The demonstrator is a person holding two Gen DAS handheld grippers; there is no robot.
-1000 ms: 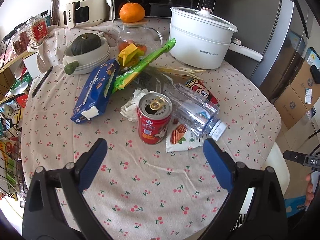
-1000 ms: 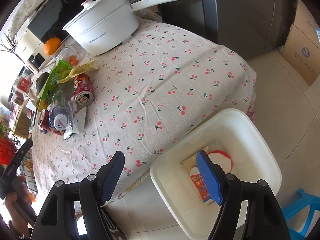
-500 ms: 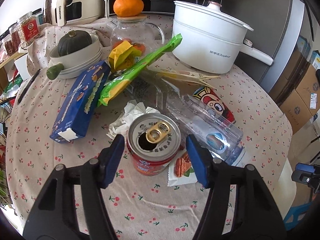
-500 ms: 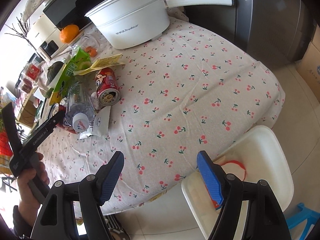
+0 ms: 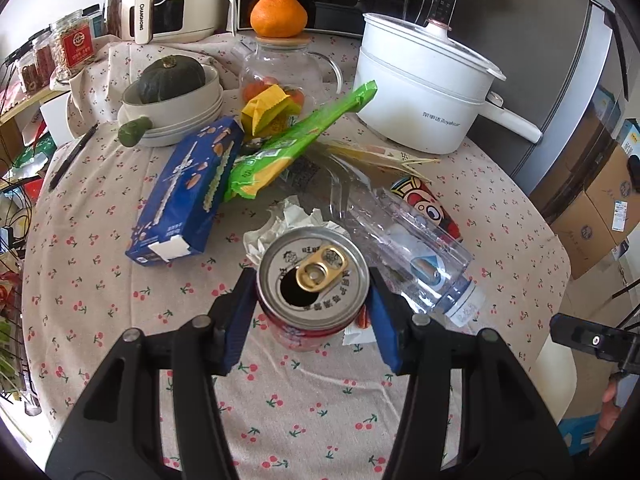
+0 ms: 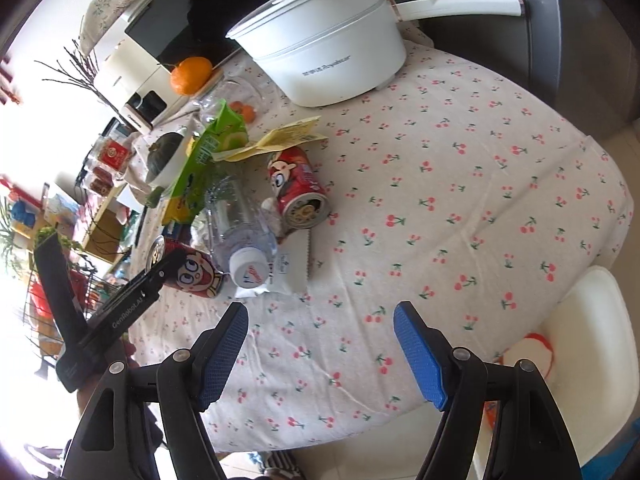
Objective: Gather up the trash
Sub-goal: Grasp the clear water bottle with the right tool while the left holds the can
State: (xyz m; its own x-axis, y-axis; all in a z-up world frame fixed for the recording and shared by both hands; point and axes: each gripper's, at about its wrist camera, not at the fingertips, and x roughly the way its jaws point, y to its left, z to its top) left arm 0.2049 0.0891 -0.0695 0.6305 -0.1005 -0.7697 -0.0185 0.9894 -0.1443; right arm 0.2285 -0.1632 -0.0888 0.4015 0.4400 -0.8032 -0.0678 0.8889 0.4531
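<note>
My left gripper (image 5: pixel 312 312) is shut on an upright red drink can (image 5: pixel 313 282), its blue pads against both sides; the same can shows in the right wrist view (image 6: pixel 192 270). Beside it lie a clear plastic bottle (image 5: pixel 404 248), crumpled tissue (image 5: pixel 280 226), a small snack packet (image 6: pixel 290 266), a second red can on its side (image 6: pixel 298 188), a blue biscuit box (image 5: pixel 188 196), a green wrapper (image 5: pixel 296 148) and a yellow wrapper (image 5: pixel 268 110). My right gripper (image 6: pixel 320 354) is open and empty above the table's near edge. A white bin (image 6: pixel 588 360) stands below the table edge at right.
A white pot (image 5: pixel 424 92) with a long handle, a glass jar (image 5: pixel 280 76) topped by an orange (image 5: pixel 279 16), and a bowl holding a green squash (image 5: pixel 172 92) stand at the back of the cherry-print tablecloth (image 5: pixel 120 280). Cardboard boxes (image 5: pixel 600 208) sit on the floor at right.
My left gripper has moved forward onto the upright can and closed on it. My right gripper has swung from over the bin up toward the table, still open.
</note>
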